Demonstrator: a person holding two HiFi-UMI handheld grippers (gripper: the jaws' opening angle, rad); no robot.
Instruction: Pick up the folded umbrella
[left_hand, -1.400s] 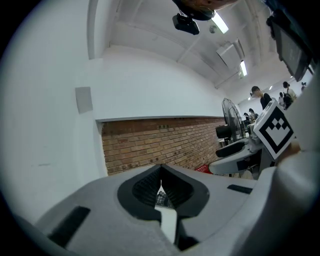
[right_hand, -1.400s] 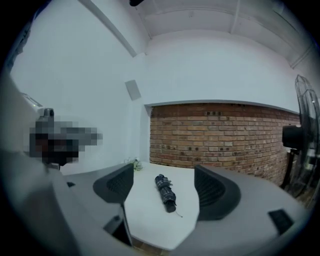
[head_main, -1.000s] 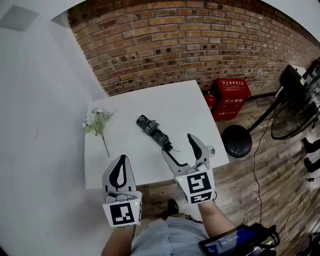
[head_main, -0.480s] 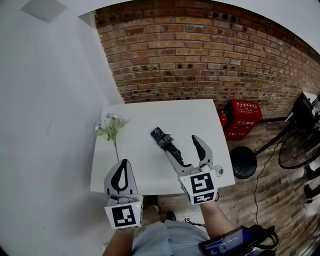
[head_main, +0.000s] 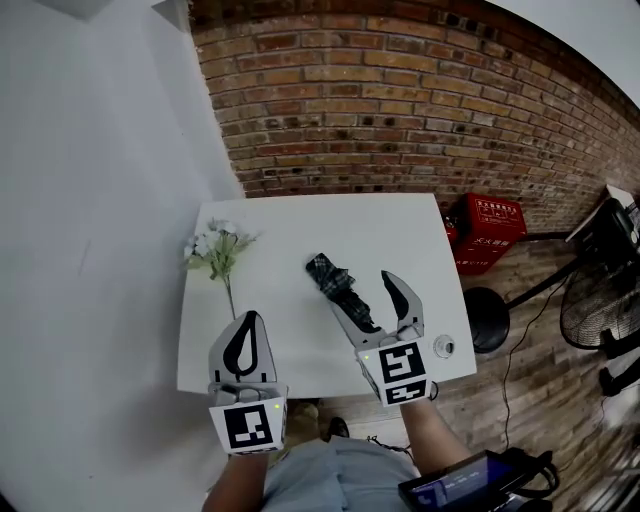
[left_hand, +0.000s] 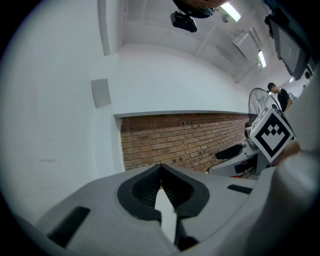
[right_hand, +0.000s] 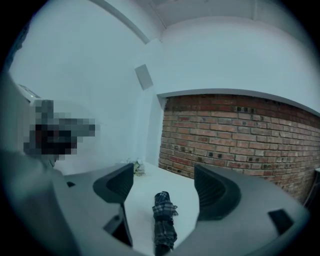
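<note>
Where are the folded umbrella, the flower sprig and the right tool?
folded umbrella (head_main: 328, 272): head view, plaid canopy.
flower sprig (head_main: 215, 241): head view, white blossoms.
right tool (head_main: 360, 287): head view, midway between its tips.

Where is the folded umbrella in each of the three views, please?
Head view: the folded umbrella lies at the centre, on the white table.
Right gripper view: lower middle, seen between the open jaws of the right tool.
Left gripper view: not in it.
Shared landmark: the brick wall, in all three views.
</note>
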